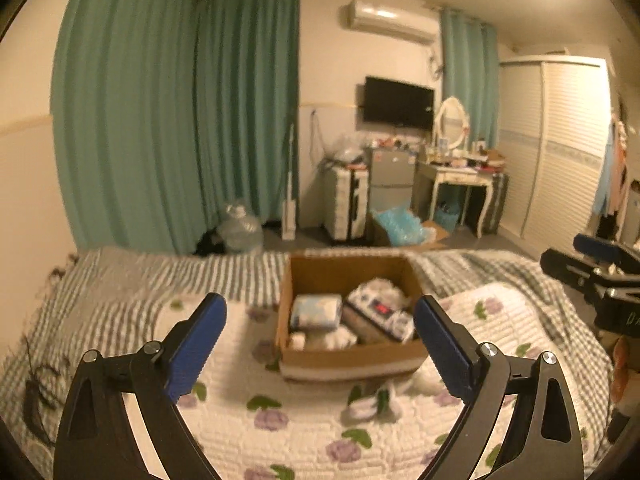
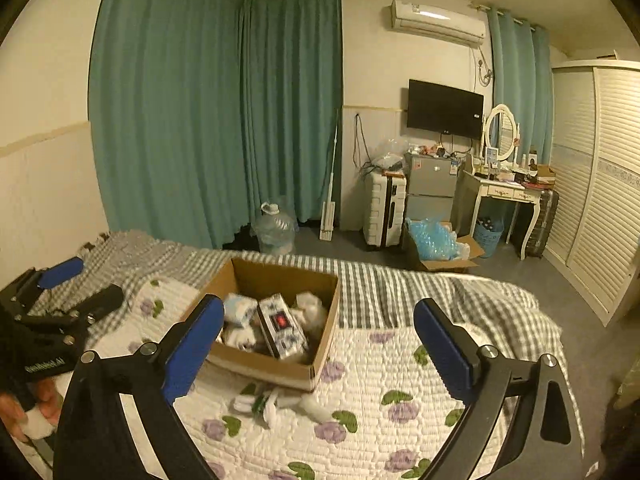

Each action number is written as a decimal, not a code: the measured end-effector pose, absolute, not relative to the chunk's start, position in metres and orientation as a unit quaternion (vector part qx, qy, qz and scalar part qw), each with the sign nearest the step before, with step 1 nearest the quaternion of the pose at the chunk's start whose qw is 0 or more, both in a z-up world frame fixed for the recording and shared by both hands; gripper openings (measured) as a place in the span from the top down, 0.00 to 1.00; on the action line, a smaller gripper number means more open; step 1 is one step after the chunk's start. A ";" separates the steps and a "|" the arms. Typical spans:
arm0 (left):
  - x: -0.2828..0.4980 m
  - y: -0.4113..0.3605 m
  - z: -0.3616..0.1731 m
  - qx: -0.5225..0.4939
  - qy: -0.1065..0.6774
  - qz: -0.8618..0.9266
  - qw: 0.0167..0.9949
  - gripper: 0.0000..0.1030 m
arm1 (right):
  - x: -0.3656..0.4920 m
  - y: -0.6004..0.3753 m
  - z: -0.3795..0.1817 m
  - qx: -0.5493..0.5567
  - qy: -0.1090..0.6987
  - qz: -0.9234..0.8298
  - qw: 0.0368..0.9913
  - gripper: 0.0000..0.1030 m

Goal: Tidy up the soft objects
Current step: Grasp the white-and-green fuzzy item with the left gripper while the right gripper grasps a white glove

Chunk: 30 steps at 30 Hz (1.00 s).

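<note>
An open cardboard box [image 1: 352, 356] [image 2: 276, 372] sits on the bed's floral quilt [image 1: 304, 432] [image 2: 380, 380]. It holds tissue packs [image 1: 316, 312] [image 2: 282, 326] and white soft items [image 1: 384, 288] [image 2: 312, 306]. A small white and green soft item [image 1: 370, 404] [image 2: 272, 402] lies on the quilt just in front of the box. My left gripper [image 1: 320, 320] is open and empty, held above the quilt facing the box. My right gripper [image 2: 318, 320] is open and empty, to the right of the left one, also facing the box. Each gripper shows at the edge of the other's view.
A grey striped blanket [image 1: 160, 280] [image 2: 400, 284] covers the far bed. Beyond it are teal curtains [image 2: 216, 112], a water jug [image 2: 274, 230], a suitcase [image 2: 384, 208], a floor box with blue plastic [image 2: 436, 244], a dressing table [image 2: 508, 196] and a wardrobe [image 2: 600, 184].
</note>
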<state>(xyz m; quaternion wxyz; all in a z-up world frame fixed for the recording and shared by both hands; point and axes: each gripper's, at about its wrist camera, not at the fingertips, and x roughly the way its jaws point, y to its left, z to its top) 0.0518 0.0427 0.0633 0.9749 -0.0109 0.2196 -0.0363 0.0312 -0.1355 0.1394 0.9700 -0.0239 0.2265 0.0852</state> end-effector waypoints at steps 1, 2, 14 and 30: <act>0.055 0.043 0.054 -0.015 0.229 -0.037 0.973 0.07 | 0.037 -0.135 0.129 -0.025 0.233 0.089 0.968 0.06; 0.059 0.043 0.042 -0.018 0.245 -0.038 0.969 0.07 | 0.043 -0.134 0.116 -0.024 0.243 0.093 0.965 0.06; 0.107 0.004 -0.077 0.020 0.299 -0.035 0.953 0.07 | 0.133 -0.145 -0.063 -0.056 0.377 0.108 0.918 0.14; 0.131 -0.038 -0.137 0.037 0.383 -0.080 0.919 0.09 | 0.139 -0.135 -0.120 -0.087 0.403 0.191 0.891 0.77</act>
